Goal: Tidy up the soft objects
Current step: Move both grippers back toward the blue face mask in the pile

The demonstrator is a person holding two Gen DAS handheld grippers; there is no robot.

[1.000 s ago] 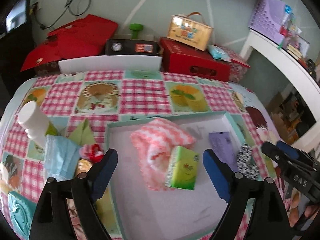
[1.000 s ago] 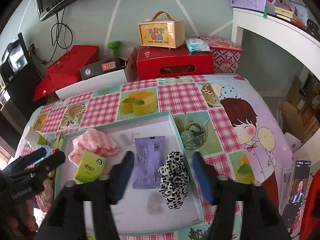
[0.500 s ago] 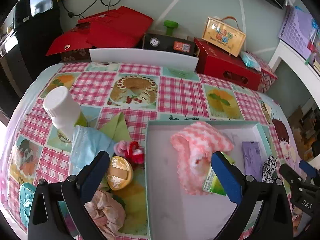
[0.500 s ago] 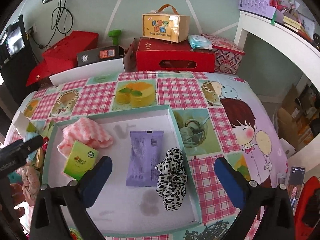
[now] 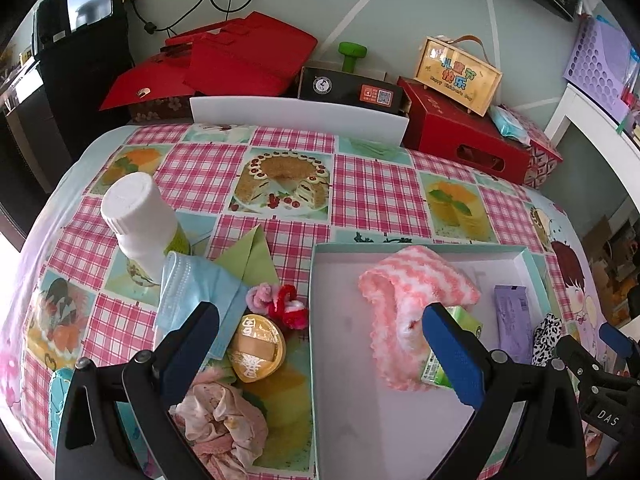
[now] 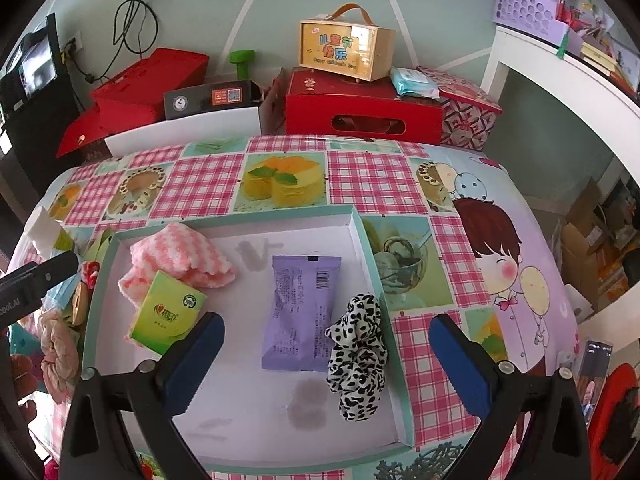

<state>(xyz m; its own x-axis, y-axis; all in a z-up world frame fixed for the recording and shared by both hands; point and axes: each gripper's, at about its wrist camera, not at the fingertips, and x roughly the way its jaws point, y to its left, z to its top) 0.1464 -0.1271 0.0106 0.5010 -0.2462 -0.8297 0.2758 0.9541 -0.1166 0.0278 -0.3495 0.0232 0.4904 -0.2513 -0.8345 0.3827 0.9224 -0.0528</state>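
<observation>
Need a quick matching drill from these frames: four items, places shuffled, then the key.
Items
1. leopard scrunchie
2. green tissue pack
3. gold ingot
4. white bottle

Places
A. outside the tray, between the pink-red pipe-cleaner flowers and the pink scrunchie
B. in the tray, against its right wall
C. standing on the tablecloth, behind the blue face mask
D. in the tray, leaning on the pink striped cloth

Pairs: 1-B, 2-D, 3-A, 4-C
</observation>
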